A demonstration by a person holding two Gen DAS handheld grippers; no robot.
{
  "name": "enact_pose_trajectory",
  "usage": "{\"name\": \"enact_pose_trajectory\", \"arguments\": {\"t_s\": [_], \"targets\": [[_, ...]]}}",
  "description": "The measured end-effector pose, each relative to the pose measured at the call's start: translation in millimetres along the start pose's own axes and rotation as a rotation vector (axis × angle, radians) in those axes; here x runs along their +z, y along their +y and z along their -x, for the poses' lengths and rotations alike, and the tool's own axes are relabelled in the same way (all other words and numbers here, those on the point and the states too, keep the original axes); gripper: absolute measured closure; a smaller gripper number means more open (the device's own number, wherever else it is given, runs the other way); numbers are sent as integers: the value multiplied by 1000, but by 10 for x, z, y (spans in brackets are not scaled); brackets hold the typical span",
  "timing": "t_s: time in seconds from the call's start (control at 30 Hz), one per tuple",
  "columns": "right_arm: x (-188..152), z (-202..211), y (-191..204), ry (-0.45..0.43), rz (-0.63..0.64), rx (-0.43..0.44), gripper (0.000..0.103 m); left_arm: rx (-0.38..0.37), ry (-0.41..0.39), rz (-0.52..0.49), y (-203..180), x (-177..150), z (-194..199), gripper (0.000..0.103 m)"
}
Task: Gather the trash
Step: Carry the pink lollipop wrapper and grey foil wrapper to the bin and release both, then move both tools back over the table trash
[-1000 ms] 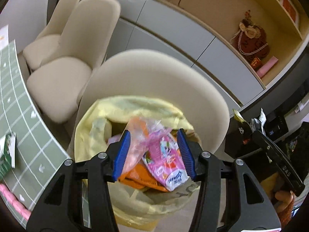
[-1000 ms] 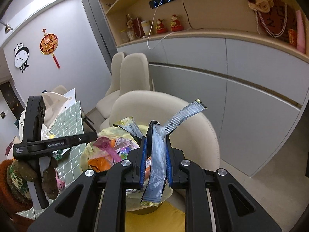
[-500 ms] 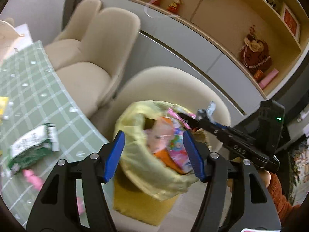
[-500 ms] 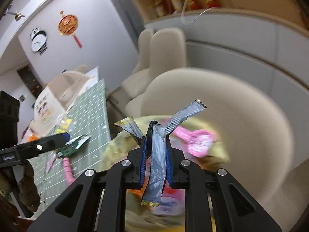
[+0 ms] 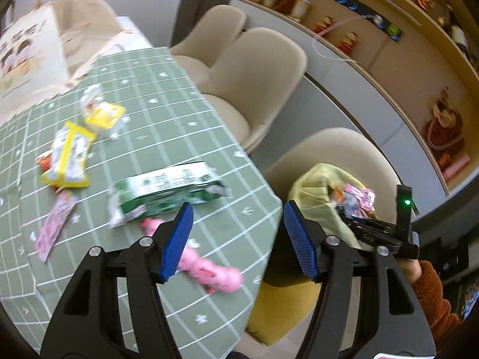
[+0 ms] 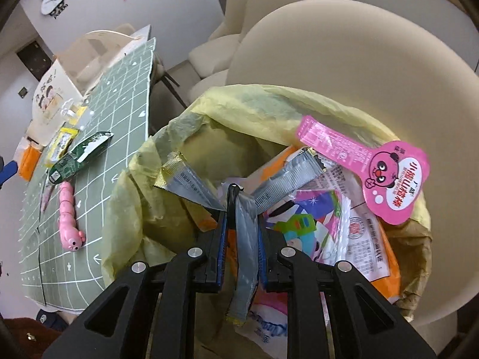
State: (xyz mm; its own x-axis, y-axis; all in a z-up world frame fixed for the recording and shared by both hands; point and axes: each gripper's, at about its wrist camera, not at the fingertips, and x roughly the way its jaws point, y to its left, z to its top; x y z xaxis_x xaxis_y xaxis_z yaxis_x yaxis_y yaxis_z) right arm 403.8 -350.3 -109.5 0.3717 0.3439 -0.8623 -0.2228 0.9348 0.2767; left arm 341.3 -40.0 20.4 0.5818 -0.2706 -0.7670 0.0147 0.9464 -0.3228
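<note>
A trash clear-out sits partway done: the yellow plastic bin bag on a cream chair already bulges with crumpled snack wrappers, a pink bear-faced lollipop card perched at its rim. Litter remains on the green checked tablecloth: a green-and-white foil snack packet, a yellow-edged sachet, a small pink printed wrapper, a torn white-and-yellow wrapper farther back, and a pink caterpillar-shaped toy that may not be trash at all.

The right gripper hangs just over the bag's mouth, its blue pads clamped on a long silver foil wrapper whose two ends splay outward; release appears to be the step in hand. The left gripper hovers above the table's edge, near the green packet, jaws spread wide with nothing between them.
</note>
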Motion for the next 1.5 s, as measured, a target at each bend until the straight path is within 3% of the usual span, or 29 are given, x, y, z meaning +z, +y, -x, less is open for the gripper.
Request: {"name": "enact_pose_trajectory", "arguments": {"t_s": [0.1, 0.2, 0.53, 0.77, 0.93, 1.3, 1.5], "targets": [[-16, 72, 39, -21, -18, -9, 84, 2, -11, 31, 197, -21, 86, 43], [-55, 205, 85, -58, -45, -22, 64, -6, -19, 44, 340, -28, 137, 43], [-267, 750, 508, -208, -102, -143, 63, -1, -46, 99, 1060, -97, 347, 43], [-396, 1046, 1174, -324, -129, -107, 63, 20, -87, 102, 1721, -177, 672, 43], [-425, 1044, 1932, -383, -104, -64, 63, 32, -98, 80, 2209, -212, 890, 43], [-508, 724, 3111, -315, 8, -15, 63, 12, -72, -1, 2747, -418, 866, 40], [-464, 380, 3362, -226, 65, 14, 63, -6, -36, -34, 2779, -537, 707, 40]]}}
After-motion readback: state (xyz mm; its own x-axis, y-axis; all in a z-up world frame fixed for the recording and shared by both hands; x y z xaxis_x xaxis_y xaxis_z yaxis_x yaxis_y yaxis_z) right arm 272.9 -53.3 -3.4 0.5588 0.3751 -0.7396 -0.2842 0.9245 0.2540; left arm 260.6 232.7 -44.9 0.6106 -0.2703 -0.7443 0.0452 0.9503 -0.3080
